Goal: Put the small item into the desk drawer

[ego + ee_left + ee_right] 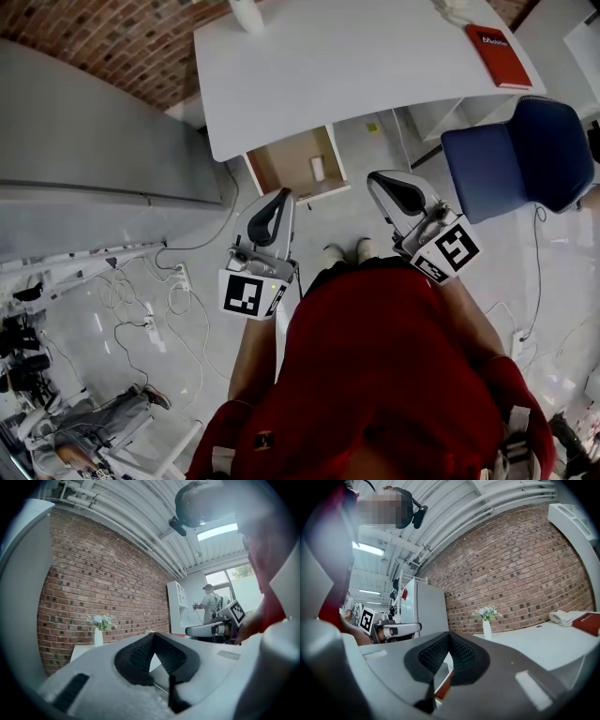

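**Left tool** (278, 199): clenched, pads meeting at the tips, nothing between them. It is held level and points toward the desk (356, 66).

**Right tool** (378, 178): also clenched and empty, held level beside the left tool and apart from it.

**Drawer** (284, 165): open under the desk's front edge, directly ahead of both tools. Its front lip lies just beyond the left tool's tips.

**Small item** (317, 168): white, lying inside the drawer toward its right side. It is ahead of the gap between the two tools and touches neither.

**Red book** (498, 43): on the desk, well ahead and right of the right tool.

**Blue chair** (530, 150): on the floor, to the right of the right tool.

**Vase** (487, 630): holds flowers and stands at the desk's far edge, ahead of both tools.
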`<action>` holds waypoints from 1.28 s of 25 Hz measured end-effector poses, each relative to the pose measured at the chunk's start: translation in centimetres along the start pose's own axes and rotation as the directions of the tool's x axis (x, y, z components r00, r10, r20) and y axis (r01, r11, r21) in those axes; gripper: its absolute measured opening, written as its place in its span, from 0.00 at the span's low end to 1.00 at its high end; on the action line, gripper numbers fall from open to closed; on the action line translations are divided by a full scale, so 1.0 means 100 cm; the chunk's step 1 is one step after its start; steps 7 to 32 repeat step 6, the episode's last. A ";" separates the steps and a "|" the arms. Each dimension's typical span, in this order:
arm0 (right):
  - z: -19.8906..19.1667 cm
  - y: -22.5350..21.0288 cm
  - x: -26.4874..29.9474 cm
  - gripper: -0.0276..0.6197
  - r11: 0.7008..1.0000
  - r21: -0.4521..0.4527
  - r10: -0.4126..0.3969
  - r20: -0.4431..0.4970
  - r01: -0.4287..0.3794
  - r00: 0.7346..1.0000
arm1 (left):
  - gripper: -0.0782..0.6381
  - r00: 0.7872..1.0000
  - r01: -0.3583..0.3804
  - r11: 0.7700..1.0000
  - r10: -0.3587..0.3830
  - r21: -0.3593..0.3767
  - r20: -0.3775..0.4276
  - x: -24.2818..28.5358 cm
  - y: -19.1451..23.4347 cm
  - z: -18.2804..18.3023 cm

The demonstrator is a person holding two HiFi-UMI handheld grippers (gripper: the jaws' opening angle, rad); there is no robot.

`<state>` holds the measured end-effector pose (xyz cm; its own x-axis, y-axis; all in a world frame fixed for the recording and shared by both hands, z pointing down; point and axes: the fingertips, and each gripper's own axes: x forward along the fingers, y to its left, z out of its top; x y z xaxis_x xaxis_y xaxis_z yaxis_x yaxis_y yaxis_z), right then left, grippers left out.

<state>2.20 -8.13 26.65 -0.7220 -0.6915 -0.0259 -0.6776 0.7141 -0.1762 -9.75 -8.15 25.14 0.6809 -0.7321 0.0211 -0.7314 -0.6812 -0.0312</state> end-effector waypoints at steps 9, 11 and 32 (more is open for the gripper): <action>-0.003 0.001 -0.002 0.06 1.000 -0.003 -0.001 -0.004 0.001 1.000 | 0.12 1.000 0.001 1.000 -0.001 0.005 0.002 -0.001 0.000 -0.002; -0.003 0.001 -0.002 0.06 1.000 -0.003 -0.001 -0.004 0.001 1.000 | 0.12 1.000 0.001 1.000 -0.001 0.005 0.002 -0.001 0.000 -0.002; -0.003 0.001 -0.002 0.06 1.000 -0.003 -0.001 -0.004 0.001 1.000 | 0.12 1.000 0.001 1.000 -0.001 0.005 0.002 -0.001 0.000 -0.002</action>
